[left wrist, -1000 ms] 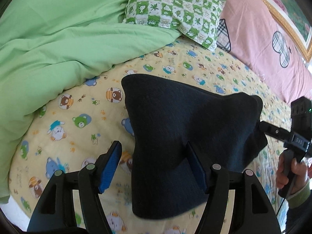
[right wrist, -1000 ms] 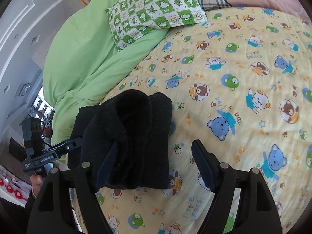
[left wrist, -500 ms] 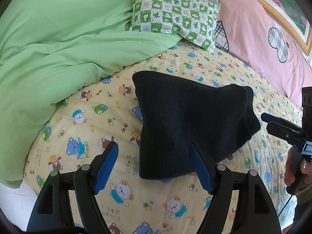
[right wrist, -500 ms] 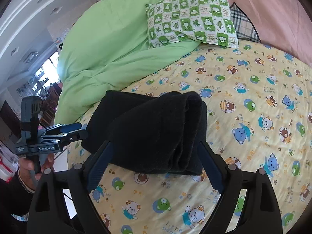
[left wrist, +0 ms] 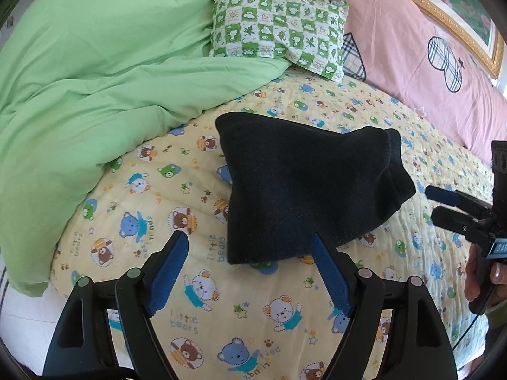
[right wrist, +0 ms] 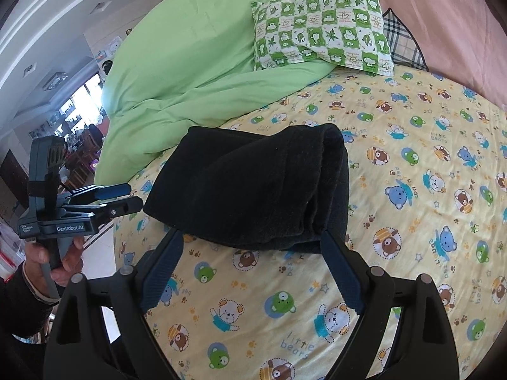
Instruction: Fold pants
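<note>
Folded dark pants (left wrist: 304, 196) lie as a thick bundle on the bed (left wrist: 285, 316), on its bear-print sheet, near a green duvet (left wrist: 95, 79) and a checked pillow (left wrist: 279, 28). Left tool (left wrist: 250, 272): fingers apart, empty, just short of the bundle's near edge, whose near right corner overlaps the right finger's tip. Right tool (right wrist: 252, 272): fingers apart, empty, just near of the bundle's folded end, touching nothing.
</note>
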Action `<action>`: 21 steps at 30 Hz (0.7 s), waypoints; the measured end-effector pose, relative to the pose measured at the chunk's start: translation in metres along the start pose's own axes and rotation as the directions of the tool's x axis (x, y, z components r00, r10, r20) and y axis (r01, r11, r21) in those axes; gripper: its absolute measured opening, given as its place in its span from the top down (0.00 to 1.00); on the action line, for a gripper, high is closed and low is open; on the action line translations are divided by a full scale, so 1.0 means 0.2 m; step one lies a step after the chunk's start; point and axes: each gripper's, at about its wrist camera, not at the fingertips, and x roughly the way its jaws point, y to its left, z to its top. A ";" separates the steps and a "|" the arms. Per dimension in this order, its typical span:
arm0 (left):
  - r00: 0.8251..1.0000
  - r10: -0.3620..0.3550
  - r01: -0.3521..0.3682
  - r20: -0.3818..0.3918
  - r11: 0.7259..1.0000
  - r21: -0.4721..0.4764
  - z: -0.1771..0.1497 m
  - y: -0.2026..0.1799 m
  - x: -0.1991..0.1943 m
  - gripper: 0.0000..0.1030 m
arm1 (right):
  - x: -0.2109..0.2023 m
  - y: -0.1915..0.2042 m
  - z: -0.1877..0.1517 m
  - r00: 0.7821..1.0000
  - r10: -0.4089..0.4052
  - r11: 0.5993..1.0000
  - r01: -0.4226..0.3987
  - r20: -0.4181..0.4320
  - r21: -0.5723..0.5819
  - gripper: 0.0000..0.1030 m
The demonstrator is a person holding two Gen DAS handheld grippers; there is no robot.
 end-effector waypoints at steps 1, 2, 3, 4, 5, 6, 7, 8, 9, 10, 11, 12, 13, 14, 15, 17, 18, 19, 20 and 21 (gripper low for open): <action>1.000 0.006 -0.006 -0.001 1.000 -0.001 0.00 0.00 0.00 0.22 | -0.01 0.00 0.00 1.000 -0.005 1.000 0.005 0.002 -0.003 0.14; 1.000 0.010 -0.010 -0.006 1.000 -0.011 -0.01 0.01 0.00 0.22 | -0.01 0.00 -0.01 1.000 -0.009 1.000 0.009 0.004 -0.004 0.14; 1.000 0.011 -0.011 -0.010 1.000 -0.022 -0.01 0.01 -0.01 0.22 | -0.02 -0.01 -0.01 1.000 -0.012 1.000 0.012 0.006 -0.007 0.14; 1.000 0.010 -0.010 -0.011 1.000 -0.026 -0.02 0.02 -0.01 0.22 | -0.02 -0.01 -0.01 1.000 -0.015 1.000 0.015 0.008 -0.012 0.14; 1.000 0.012 -0.012 -0.009 1.000 -0.026 -0.02 0.01 -0.01 0.21 | -0.03 0.00 -0.01 1.000 -0.021 1.000 0.021 0.008 -0.016 0.14; 1.000 0.017 -0.018 -0.006 1.000 -0.026 -0.03 0.01 -0.02 0.20 | -0.03 0.00 -0.01 1.000 -0.025 0.999 0.025 0.008 -0.022 0.14; 1.000 0.027 -0.027 0.000 0.999 -0.023 -0.04 0.00 -0.02 0.20 | -0.04 0.00 -0.01 0.999 -0.029 0.999 0.030 0.013 -0.029 0.14; 0.999 0.031 -0.031 0.006 0.999 -0.017 -0.05 -0.01 -0.02 0.20 | -0.04 0.00 -0.02 0.999 -0.035 0.999 0.035 0.020 -0.033 0.14; 0.999 0.037 -0.037 0.008 0.999 -0.010 -0.05 -0.01 -0.02 0.19 | -0.05 0.01 -0.02 0.999 -0.037 0.999 0.038 0.029 -0.034 0.14; 0.999 0.050 -0.050 0.007 0.999 0.002 -0.06 -0.03 -0.02 0.19 | -0.06 0.01 -0.03 0.999 -0.034 0.999 0.035 0.038 -0.033 0.14; 0.998 0.059 -0.059 0.006 0.998 0.012 -0.06 -0.04 -0.01 0.19 | -0.06 0.01 -0.03 0.998 -0.039 0.999 0.040 0.043 -0.034 0.14; 0.998 0.064 -0.064 0.004 0.998 0.019 -0.06 -0.05 -0.01 0.19 | -0.06 0.02 -0.04 0.997 -0.052 0.998 0.054 0.050 -0.037 0.14; 0.998 0.064 -0.064 0.001 0.998 0.025 -0.07 -0.06 -0.01 0.19 | -0.05 0.02 -0.04 0.996 -0.068 0.997 0.070 0.053 -0.044 0.14; 0.998 0.062 -0.062 -0.002 0.998 0.030 -0.08 -0.06 0.00 0.19 | -0.05 0.03 -0.05 0.995 -0.079 0.995 0.082 0.053 -0.053 0.14; 0.998 0.069 -0.068 -0.006 0.997 0.038 -0.08 -0.07 0.00 0.19 | -0.04 0.04 -0.05 0.995 -0.082 0.994 0.085 0.051 -0.065 0.14; 0.996 0.084 -0.083 -0.011 0.995 0.054 -0.10 -0.09 0.02 0.18 | -0.03 0.05 -0.06 0.996 -0.082 0.993 0.085 0.046 -0.085 0.14; 0.996 0.083 -0.082 -0.014 0.995 0.059 -0.11 -0.10 0.02 0.18 | -0.02 0.06 -0.07 0.995 -0.089 0.991 0.093 0.044 -0.095 0.14; 0.996 0.082 -0.081 -0.019 0.995 0.061 -0.11 -0.10 0.03 0.18 | -0.01 0.07 -0.07 0.994 -0.098 0.989 0.101 0.041 -0.109 0.14; 0.996 0.081 -0.080 -0.023 0.995 0.064 -0.11 -0.10 0.04 0.18 | 0.00 0.08 -0.08 0.994 -0.103 0.987 0.107 0.039 -0.120 0.14; 0.996 0.081 -0.079 -0.025 0.995 0.066 -0.12 -0.10 0.05 0.18 | 0.01 0.09 -0.08 0.994 -0.108 0.986 0.112 0.036 -0.127 0.14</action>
